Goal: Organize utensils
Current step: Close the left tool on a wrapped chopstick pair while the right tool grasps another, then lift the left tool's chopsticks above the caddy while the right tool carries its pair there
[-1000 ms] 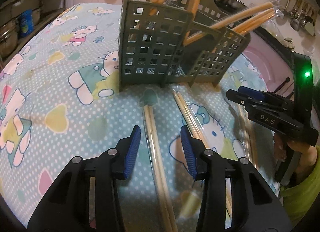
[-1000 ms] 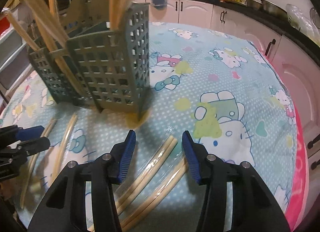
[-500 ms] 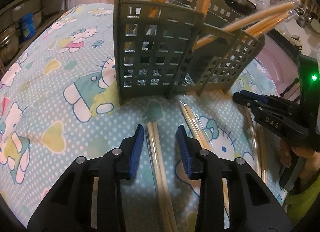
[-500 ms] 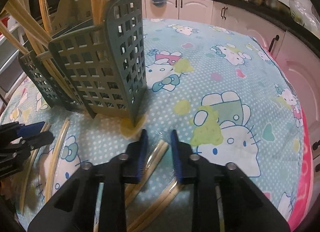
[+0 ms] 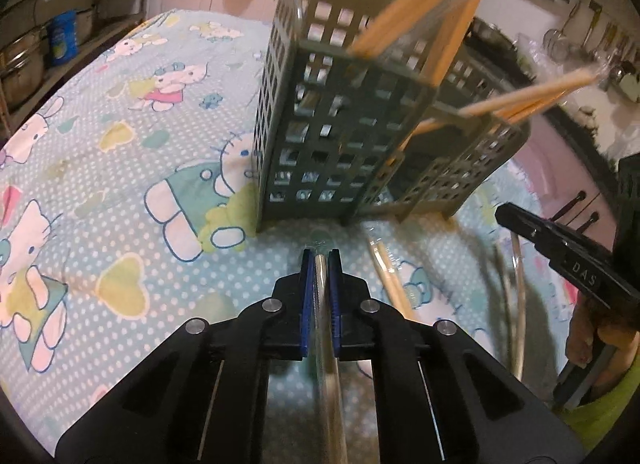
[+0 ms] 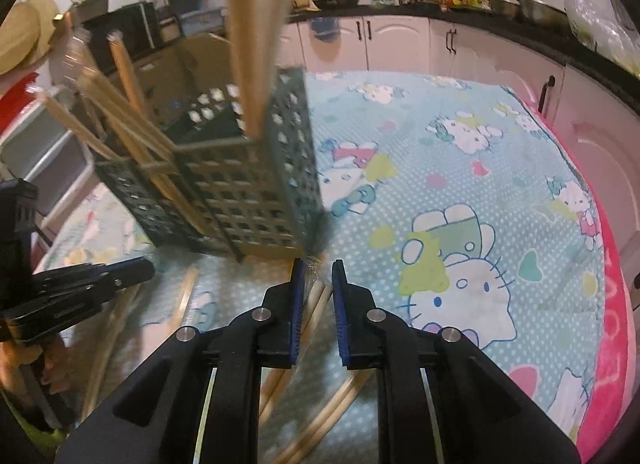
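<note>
A grey lattice utensil holder stands on the Hello Kitty cloth, with several wrapped chopstick pairs sticking out of it; it also shows in the right wrist view. My left gripper is shut on a wrapped chopstick pair just in front of the holder. My right gripper is closed around another wrapped chopstick pair by the holder's corner. The right gripper also shows in the left wrist view, and the left gripper in the right wrist view.
More wrapped chopstick pairs lie on the cloth. Kitchen cabinets and a counter ring the table. The pink table edge runs along the right.
Both grippers have moved forward toward the holder and closed, each on a wrapped chopstick pair that lay between its open fingers.
</note>
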The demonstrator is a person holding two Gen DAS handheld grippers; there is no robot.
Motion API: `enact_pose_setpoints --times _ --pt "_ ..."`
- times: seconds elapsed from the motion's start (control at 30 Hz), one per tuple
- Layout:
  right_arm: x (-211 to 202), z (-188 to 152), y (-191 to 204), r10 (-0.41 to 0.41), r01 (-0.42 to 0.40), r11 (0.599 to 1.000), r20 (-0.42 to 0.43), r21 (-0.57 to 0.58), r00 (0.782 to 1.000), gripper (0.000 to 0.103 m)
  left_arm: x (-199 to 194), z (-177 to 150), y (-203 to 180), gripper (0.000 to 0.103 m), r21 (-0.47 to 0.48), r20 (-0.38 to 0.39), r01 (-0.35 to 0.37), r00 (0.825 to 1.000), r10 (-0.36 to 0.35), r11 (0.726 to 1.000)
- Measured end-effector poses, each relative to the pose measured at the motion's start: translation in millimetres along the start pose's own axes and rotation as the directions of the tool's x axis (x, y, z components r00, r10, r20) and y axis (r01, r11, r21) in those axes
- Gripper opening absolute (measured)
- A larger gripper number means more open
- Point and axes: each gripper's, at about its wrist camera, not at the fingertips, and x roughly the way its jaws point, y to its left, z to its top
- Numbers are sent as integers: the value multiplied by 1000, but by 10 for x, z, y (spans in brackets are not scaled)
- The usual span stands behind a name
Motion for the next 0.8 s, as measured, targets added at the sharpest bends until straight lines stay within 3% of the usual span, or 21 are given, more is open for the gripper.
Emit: enact_pose_setpoints --times 0.33,0.57,0.8 --pt "-667 153 253 51 -48 999 148 -19 988 11 -597 114 21 2 -33 150 51 988 -45 998" --pt "-1080 270 396 63 -54 998 269 -39 961 7 -984 214 78 2 -41 261 58 964 -46 997" --pt "-1270 336 447 68 -50 997 329 -62 942 6 -1232 204 115 2 -56 330 69 943 -47 996"
